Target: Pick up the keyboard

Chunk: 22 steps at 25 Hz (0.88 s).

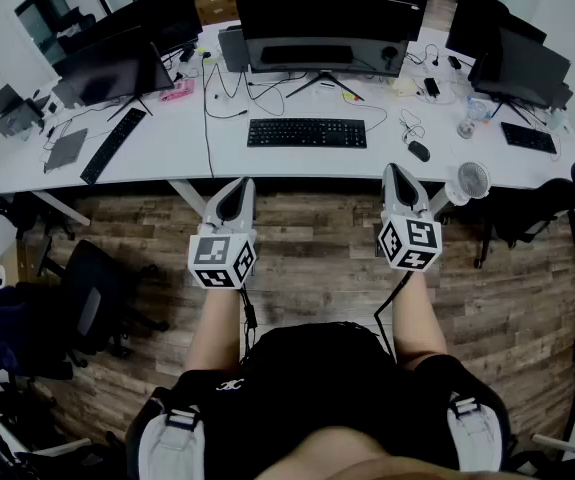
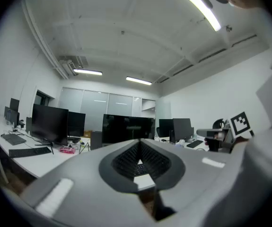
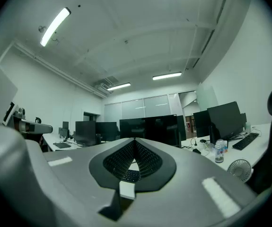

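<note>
Head view: the keyboard point(image 1: 307, 133) lies flat on the white bench point(image 1: 217, 153), in front of the wide monitor point(image 1: 322, 30), with a mouse point(image 1: 419, 151) near its right end. The left tool point(image 1: 237, 193) and right tool point(image 1: 399, 180) are held level over the wood floor, short of the bench edge and well apart from the keyboard, one towards each end of it. Both point at the bench. From above, their tips look pressed together, but the pads themselves are hidden. A small fan point(image 1: 474, 179) stands at the bench edge beside the right tool. The person's hands are covered by the marker cubes, and only the forearms show.

Left gripper view: the jaws are clenched, tips meeting in a point, with nothing gripped. The tool's grey body fills the lower frame and hides most of the bench. Only a sliver of the keyboard point(image 2: 142, 168) shows through the opening under the tips, hard to make out. The right tool's marker cube point(image 2: 240, 122) shows at the right, partly cut off by a pale blur.

Right gripper view: these jaws are likewise clenched on nothing. A strip of keyboard point(image 3: 130, 174) shows through the gap below the tips. This view adds a bottle point(image 3: 218, 151) on the bench at the right, with the fan beside it, and ceiling lights that the head view does not show.
</note>
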Available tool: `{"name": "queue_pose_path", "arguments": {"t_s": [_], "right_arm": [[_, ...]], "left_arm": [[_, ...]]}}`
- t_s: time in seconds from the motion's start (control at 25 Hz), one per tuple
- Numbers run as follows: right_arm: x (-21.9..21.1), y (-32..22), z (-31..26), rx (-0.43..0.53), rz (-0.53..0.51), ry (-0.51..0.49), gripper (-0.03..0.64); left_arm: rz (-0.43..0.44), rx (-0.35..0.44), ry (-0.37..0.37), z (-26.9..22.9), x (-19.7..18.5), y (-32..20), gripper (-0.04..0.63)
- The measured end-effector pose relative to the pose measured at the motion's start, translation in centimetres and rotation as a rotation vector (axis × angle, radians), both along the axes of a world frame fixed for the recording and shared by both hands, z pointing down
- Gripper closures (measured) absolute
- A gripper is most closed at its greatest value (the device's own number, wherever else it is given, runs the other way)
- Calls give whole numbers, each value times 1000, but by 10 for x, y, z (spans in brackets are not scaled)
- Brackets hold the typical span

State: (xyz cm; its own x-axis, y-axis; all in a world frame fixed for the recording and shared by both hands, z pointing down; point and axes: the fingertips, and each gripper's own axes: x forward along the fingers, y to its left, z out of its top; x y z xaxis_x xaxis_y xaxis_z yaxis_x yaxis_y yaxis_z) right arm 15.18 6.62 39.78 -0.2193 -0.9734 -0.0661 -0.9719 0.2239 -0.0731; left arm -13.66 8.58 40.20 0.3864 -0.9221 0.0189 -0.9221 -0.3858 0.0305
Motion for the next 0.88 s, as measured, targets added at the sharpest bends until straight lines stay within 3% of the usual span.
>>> {"name": "queue_pose_path", "arguments": {"t_s": [0.24, 0.6, 0.88], "right_arm": [[-26, 4, -1, 14, 10, -14, 612], [-54, 12, 8, 8, 49, -2, 612], [-35, -40, 27, 1, 69, -10, 612]], "left_arm": [[56, 13, -24, 4, -13, 5, 541], [98, -9, 22, 15, -42, -2, 541], [97, -16, 25, 33, -33, -53, 541]]}}
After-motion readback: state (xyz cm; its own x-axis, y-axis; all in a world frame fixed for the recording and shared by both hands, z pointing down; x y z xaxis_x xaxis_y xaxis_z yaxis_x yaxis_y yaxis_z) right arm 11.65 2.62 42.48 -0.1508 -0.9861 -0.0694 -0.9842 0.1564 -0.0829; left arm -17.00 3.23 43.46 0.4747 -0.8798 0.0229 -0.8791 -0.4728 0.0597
